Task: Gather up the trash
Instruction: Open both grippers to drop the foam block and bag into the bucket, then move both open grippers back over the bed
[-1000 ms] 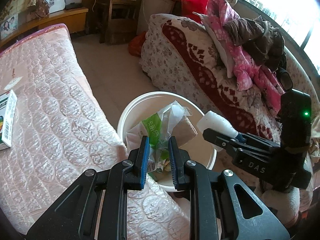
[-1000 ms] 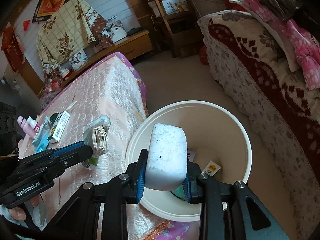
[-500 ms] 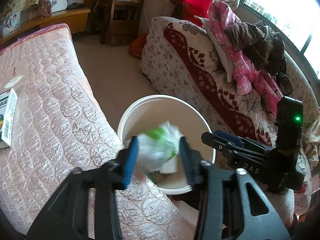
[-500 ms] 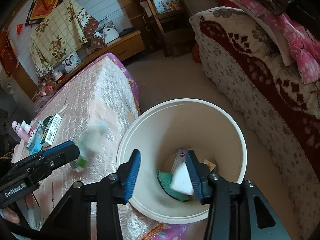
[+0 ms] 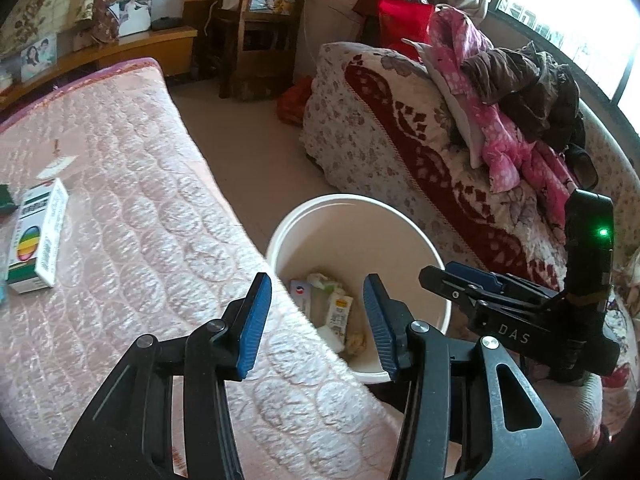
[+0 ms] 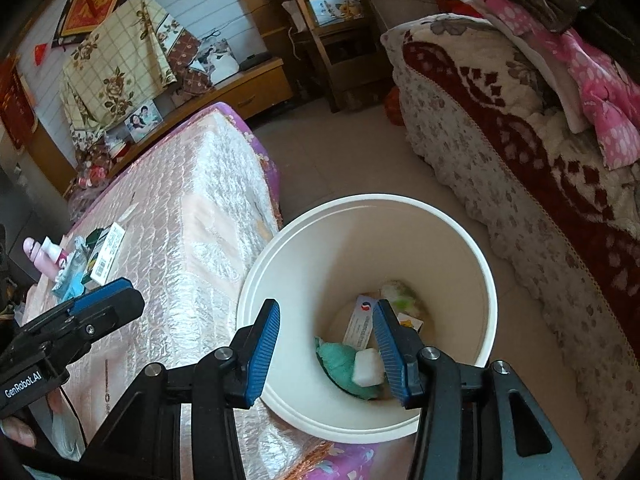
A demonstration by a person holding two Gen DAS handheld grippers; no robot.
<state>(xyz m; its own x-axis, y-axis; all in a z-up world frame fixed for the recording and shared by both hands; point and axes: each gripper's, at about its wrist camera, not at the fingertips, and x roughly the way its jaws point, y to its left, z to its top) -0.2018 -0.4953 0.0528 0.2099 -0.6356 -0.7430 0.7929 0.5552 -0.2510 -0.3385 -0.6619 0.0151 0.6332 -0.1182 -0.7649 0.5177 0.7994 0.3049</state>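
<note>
A white round bin stands on the floor beside the pink quilted bed; it also shows in the left wrist view. In it lie a white foam block, a green cloth, a white card and a green-and-white wrapper. My right gripper is open and empty above the bin. My left gripper is open and empty over the bed edge and the bin's near side.
On the bed lie a green-and-white box, a pink bottle and small packets. A sofa with a red-patterned cover and piled clothes stands right of the bin. A wooden chair and low cabinet are at the back.
Both grippers opened. The foam block dropped from the right gripper into the bin, and the green-and-white wrapper dropped from the left gripper into the bin.
</note>
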